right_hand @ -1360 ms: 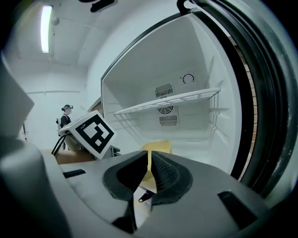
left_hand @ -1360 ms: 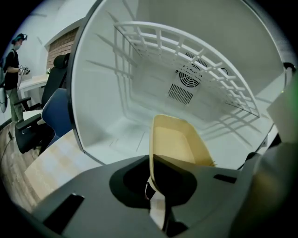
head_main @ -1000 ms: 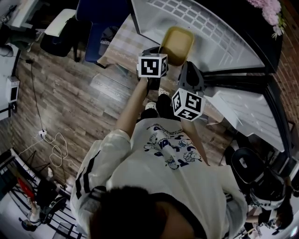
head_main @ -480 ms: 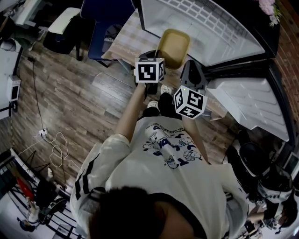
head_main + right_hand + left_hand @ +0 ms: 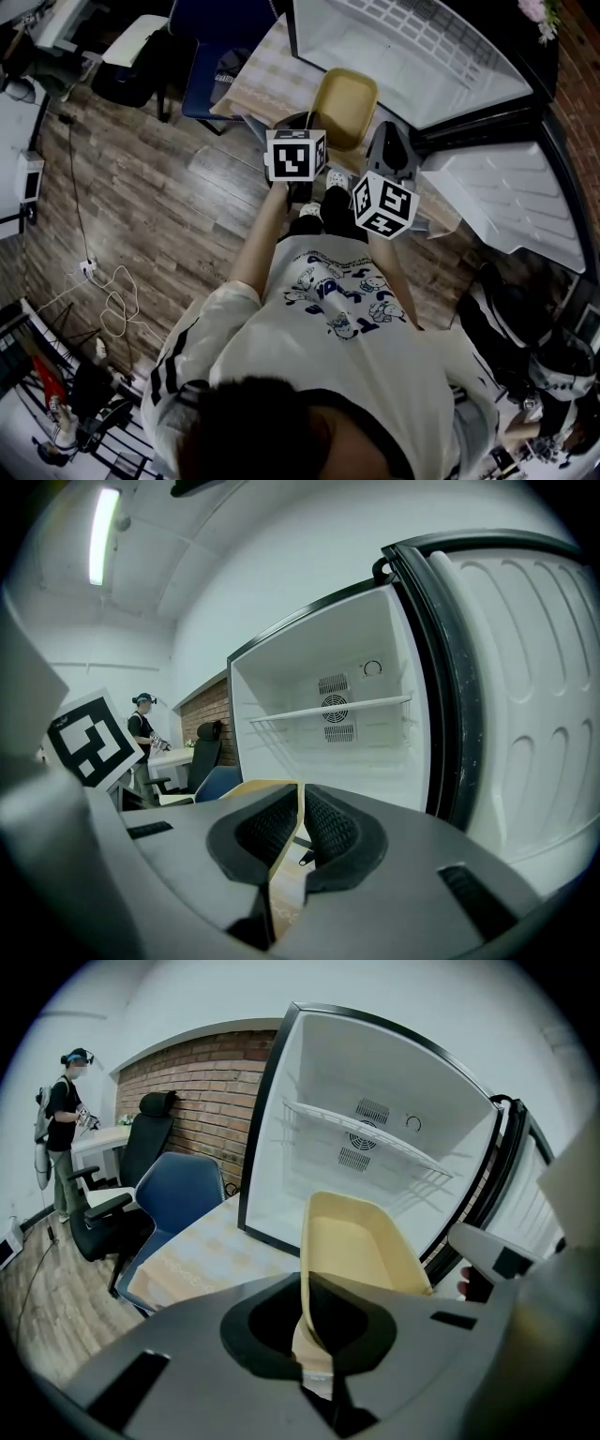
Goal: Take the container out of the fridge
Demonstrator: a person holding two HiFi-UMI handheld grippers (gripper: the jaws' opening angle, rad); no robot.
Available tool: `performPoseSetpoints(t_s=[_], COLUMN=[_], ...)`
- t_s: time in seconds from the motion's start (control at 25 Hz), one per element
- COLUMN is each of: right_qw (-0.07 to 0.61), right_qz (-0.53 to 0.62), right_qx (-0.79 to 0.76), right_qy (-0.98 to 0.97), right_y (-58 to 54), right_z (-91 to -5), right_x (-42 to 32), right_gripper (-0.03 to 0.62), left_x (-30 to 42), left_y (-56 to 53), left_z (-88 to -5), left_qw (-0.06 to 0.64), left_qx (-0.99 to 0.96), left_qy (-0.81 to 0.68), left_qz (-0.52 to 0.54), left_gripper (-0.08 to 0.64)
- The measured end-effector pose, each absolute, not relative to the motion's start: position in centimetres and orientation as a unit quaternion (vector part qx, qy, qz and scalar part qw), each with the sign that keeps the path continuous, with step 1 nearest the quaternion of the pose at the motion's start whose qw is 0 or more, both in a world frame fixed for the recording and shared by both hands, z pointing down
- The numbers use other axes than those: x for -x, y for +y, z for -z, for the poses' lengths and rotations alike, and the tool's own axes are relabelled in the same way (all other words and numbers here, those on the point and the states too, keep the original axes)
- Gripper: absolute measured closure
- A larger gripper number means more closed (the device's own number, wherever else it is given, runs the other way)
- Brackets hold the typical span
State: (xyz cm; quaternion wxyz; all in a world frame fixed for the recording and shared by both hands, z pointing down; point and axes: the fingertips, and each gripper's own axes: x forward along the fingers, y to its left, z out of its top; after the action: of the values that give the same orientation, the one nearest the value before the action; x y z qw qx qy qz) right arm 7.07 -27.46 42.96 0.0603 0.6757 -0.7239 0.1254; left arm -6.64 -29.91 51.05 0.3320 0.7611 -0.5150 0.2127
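The pale yellow container [image 5: 345,105] hangs in the air just outside the open fridge [image 5: 412,42], above the corner of a checked table [image 5: 248,80]. My left gripper [image 5: 314,127] is shut on the container's near rim. In the left gripper view the container [image 5: 361,1241] rises tilted from between the closed jaws of the left gripper [image 5: 314,1335]. My right gripper [image 5: 389,155] is shut on the other side. In the right gripper view only a thin yellow edge of the container [image 5: 281,850] shows, pinched in the right gripper [image 5: 298,827]. The fridge's white shelf [image 5: 328,710] is bare.
The fridge door [image 5: 506,202] stands wide open at my right. A blue chair [image 5: 211,37] sits beside the table, a black office chair [image 5: 150,1138] further back. Another person [image 5: 64,1119] stands at a desk by a brick wall. Cables [image 5: 108,300] lie on the wooden floor.
Both grippers and the container have drawn back from the fridge opening toward my body. The fridge now sits farther up in the head view.
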Motion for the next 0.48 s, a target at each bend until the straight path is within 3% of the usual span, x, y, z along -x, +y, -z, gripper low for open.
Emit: performPoseSetpoints(t_s=[0.48], right_qw=[0.063], right_qz=[-0.117], right_qx=[-0.673], right_qy=[-0.728], right_y=[-26.7], right_z=[-42.5], right_x=[-6.7], right_gripper=[0.549], left_x=[7.5], left_y=[-27.7], left_z=[-50.7], left_qw=[0.341], left_qx=[-0.758], left_qy=[-0.515], left_qz=[-0.209], left_gripper=[0.535])
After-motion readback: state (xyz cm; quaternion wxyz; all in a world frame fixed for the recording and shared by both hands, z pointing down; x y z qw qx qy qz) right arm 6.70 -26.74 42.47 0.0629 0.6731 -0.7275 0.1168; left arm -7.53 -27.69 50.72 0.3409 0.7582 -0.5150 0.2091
